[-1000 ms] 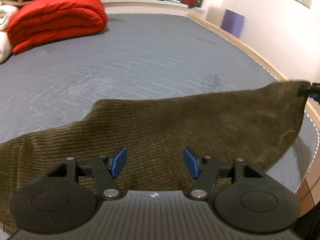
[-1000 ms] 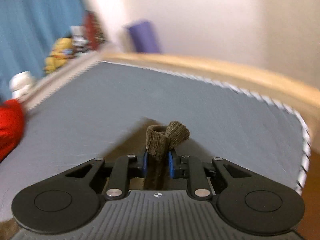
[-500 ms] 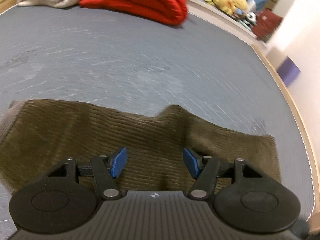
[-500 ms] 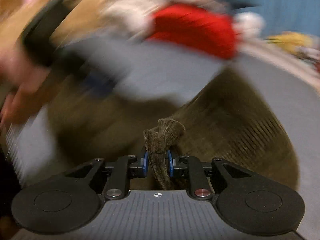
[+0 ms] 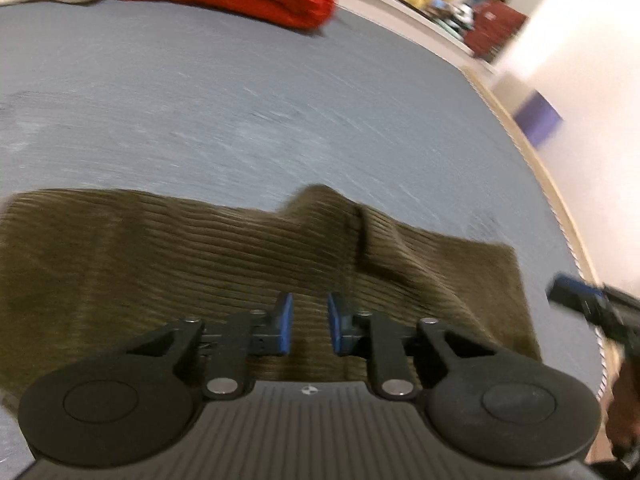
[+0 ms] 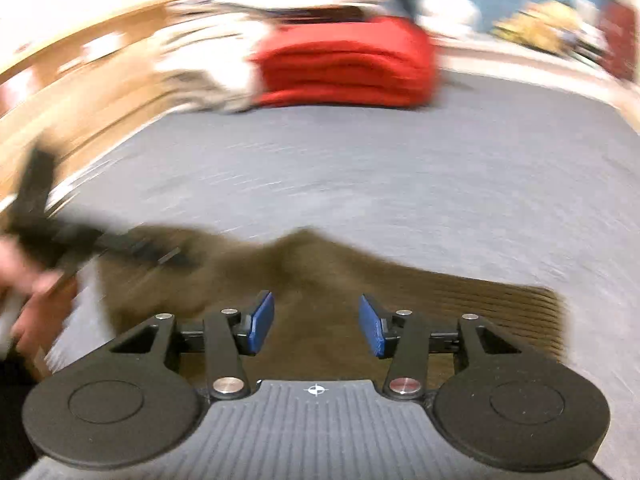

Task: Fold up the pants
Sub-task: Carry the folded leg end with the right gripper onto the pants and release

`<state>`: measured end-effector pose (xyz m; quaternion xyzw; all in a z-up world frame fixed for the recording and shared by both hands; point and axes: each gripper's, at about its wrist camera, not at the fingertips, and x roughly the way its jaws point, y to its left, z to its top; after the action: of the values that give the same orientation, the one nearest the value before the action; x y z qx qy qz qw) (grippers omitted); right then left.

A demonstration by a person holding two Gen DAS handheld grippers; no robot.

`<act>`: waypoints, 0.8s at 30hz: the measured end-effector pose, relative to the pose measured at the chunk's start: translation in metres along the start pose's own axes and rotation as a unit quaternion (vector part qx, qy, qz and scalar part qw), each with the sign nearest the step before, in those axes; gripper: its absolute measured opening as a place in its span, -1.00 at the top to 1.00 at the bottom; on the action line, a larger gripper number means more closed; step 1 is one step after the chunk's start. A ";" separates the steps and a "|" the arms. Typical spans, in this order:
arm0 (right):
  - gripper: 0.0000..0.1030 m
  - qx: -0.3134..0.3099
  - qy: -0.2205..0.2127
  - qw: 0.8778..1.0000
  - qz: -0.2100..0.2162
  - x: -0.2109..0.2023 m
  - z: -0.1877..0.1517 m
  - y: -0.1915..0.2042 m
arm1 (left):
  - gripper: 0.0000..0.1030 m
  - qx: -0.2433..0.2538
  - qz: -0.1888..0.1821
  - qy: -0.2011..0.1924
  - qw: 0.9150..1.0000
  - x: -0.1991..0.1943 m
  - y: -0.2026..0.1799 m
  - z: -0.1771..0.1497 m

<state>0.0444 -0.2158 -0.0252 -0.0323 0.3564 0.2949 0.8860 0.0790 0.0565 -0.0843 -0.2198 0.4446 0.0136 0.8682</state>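
Pants (image 5: 180, 272) lie on the grey bed (image 5: 240, 120), long axis left-right across my view: olive corduroy, one raised wrinkle. My left gripper (image 5: 308, 322) closing over cloth; right gripper (image 6: 316, 326) opening, empty.

My left gripper (image 5: 308, 322) is matte black: two round discs with a faint inner ring sit at the outer corners, angular link arms run inward, and silver screw heads mark the pivots. My fingers (image 5: 284, 322) end in flat blue pads. Behind them lies a dark grey ribbed housing with a small white crosshair mark at its front edge. My right gripper (image 6: 316, 326) is built the same, though one of its large pivot screws looks reddish.
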 end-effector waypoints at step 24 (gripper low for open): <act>-0.27 0.222 0.042 0.963 -0.149 0.037 -0.045 -0.146 | 0.47 0.118 -0.010 0.105 0.987 0.084 -0.050 -0.030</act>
<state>0.1178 -0.3299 -0.1045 0.1000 0.4405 0.0710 0.8893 0.1176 -0.0154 -0.1462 -0.1207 0.5297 -0.0703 0.8366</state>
